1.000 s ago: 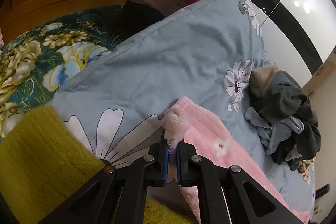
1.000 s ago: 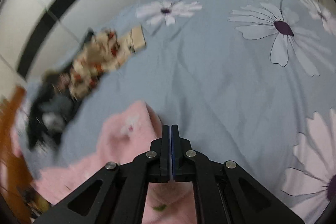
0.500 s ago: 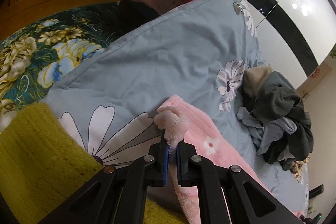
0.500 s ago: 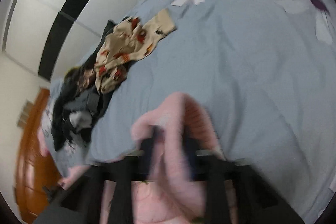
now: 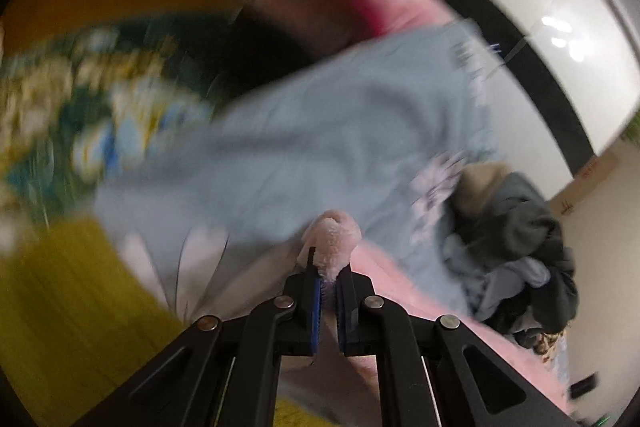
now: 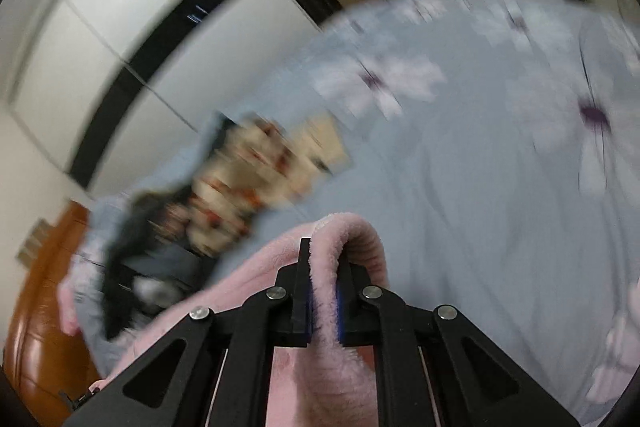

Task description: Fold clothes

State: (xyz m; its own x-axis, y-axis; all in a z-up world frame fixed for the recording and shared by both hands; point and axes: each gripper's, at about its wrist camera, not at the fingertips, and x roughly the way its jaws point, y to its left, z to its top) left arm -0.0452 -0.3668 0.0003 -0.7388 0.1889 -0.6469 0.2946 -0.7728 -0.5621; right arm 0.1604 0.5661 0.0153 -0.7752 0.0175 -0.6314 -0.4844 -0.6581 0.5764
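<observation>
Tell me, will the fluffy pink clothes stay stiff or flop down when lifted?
Probably flop: the pink fleece garment bends softly over the right gripper fingers. It likely sags between grips, since the left gripper pinches only a bunched tuft. Its fuzzy pile looks grippy, not slippery.

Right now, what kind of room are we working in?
Most likely a bedroom: a bed covered by a pale blue daisy-print duvet, a glossy white and black wardrobe alongside, and a pile of unfolded clothes on the covers.

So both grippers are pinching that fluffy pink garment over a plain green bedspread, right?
Not quite. Both grippers do pinch the pink garment, but the bedspread is pale blue with white flowers, not plain green. The right wrist view shows it best.
</observation>
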